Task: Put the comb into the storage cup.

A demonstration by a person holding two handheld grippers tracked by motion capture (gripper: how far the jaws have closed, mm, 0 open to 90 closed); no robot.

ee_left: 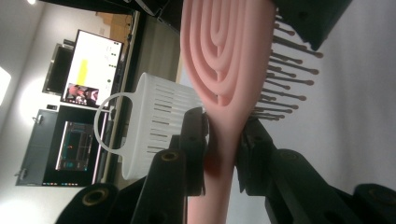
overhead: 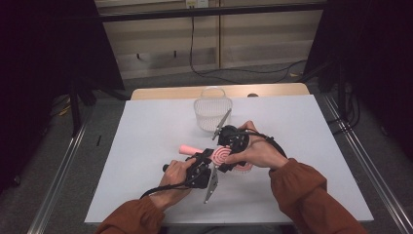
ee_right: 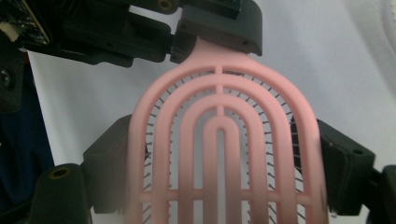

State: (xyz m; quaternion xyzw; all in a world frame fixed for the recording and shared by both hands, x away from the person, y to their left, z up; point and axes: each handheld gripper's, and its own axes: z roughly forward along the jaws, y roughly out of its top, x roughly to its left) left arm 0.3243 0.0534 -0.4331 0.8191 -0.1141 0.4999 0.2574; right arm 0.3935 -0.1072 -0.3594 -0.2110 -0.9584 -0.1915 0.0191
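A pink hairbrush (overhead: 221, 155) with arched ribs and dark bristles is held over the middle of the white table (overhead: 146, 146) between both grippers. My left gripper (overhead: 203, 165) is shut on the brush's neck (ee_left: 223, 140), just below the head (ee_left: 229, 51); the handle (overhead: 187, 149) sticks out to the left. My right gripper (overhead: 229, 146) comes from the far side. In the right gripper view its jaws sit against the two sides of the brush head (ee_right: 219, 140), with the right gripper (ee_right: 224, 168) shut on it. My left gripper (ee_right: 215, 23) shows at the top there.
A white slotted basket (overhead: 213, 113) with a thin handle stands upright just behind the grippers, also seen as the basket (ee_left: 149, 123) in the left gripper view. The table's wooden far edge (overhead: 170, 91) lies behind it. Monitors (ee_left: 88, 70) stand far off.
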